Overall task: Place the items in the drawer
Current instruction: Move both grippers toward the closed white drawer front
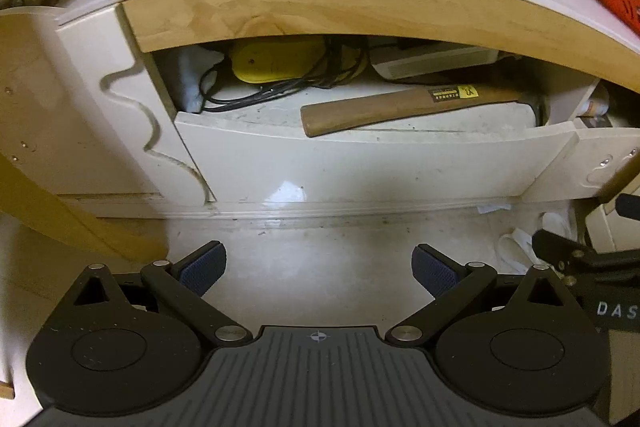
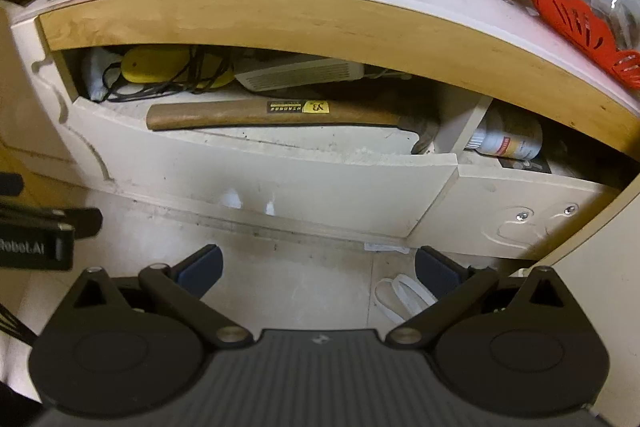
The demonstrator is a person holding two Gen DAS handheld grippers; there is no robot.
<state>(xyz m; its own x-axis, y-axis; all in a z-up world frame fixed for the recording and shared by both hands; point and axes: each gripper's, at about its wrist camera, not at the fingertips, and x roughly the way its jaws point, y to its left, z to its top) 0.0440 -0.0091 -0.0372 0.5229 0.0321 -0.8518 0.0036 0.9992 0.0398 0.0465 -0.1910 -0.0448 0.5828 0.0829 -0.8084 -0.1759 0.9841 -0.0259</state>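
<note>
Both jaws stand wide with nothing between them: the left gripper (image 1: pixel 319 269) and the right gripper (image 2: pixel 319 269) hang over pale floor. Ahead of and above both sits the open drawer (image 1: pixel 360 163). Inside it a wooden-handled hammer (image 2: pixel 276 113) lies lengthwise near the front wall, with a yellow object (image 1: pixel 276 61) and black cables (image 1: pixel 256 95) farther back.

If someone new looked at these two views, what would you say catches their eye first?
Probably the wooden-handled hammer lying lengthwise across the front of the open drawer, its yellow label facing up. Behind it at the left sits a yellow device tangled in black cable. Both the left gripper and right gripper hang open and empty in front of the drawer.
</note>
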